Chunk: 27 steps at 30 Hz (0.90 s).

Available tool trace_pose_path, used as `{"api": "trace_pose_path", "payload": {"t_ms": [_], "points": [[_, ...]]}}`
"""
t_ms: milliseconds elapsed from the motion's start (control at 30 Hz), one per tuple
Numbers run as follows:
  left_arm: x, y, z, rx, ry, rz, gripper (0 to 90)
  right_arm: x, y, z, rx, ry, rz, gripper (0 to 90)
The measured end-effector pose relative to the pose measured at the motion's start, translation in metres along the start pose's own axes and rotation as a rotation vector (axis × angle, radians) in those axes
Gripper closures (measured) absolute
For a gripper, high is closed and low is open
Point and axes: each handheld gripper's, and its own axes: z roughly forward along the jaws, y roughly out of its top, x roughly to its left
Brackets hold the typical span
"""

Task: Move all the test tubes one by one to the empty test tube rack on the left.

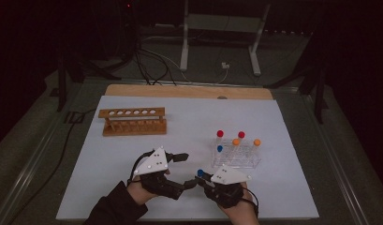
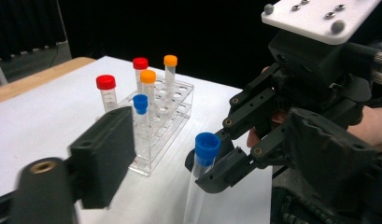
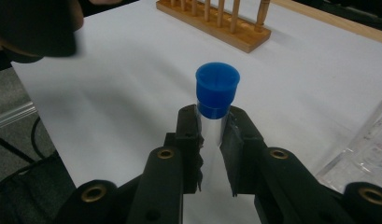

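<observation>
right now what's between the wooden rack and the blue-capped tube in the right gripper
Bare white sheet: the right gripper view shows nothing lying between the wooden rack and the blue-capped tube.

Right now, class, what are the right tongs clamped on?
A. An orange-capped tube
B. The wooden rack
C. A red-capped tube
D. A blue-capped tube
D. In the right gripper view the right tongs are closed on the clear body of the blue-capped tube, just under its cap; the left gripper view shows the same grip, while the wooden rack stands apart on the table.
</observation>
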Motion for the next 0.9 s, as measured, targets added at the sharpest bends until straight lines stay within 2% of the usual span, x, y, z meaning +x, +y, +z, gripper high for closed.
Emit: {"api": "trace_pose_path", "payload": {"t_ms": [100, 467, 667, 900], "points": [[0.0, -0.001, 0.004, 0.009, -0.006, 0.003, 23.7, 0.001, 0.0, 0.0, 0.001, 0.005, 0.001, 77.1], [0.0, -0.005, 0.016, 0.039, -0.022, 0.003, 46.5, 0.003, 0.0, 0.0, -0.004, 0.011, -0.002, 77.1], [0.0, -0.007, 0.02, 0.064, 0.001, 0.015, 58.6, 0.003, 0.001, -0.001, -0.005, 0.012, 0.002, 77.1], [-0.001, -0.009, 0.023, 0.085, -0.006, 0.036, 70.2, 0.003, 0.001, -0.001, -0.008, 0.009, -0.001, 77.1]]}}
